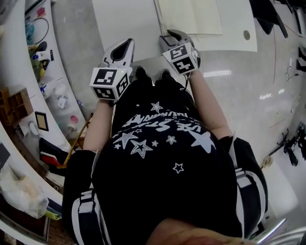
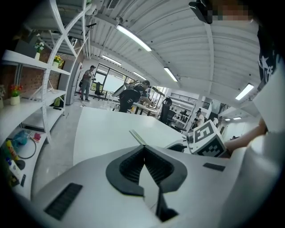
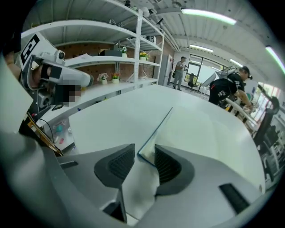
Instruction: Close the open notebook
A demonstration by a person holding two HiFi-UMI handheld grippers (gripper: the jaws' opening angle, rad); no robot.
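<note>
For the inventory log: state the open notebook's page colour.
Pale cream; the notebook shows best in the head view.

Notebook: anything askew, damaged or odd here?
Nothing stands out. The notebook lies open and flat on the white table, with no damage that shows. Its near corner sits in the gap of the open right claw, not gripped.

open notebook on table, just ahead of right gripper, near corner between its jaws; left gripper alongside, to its left; shelving farther left, beyond table.
</note>
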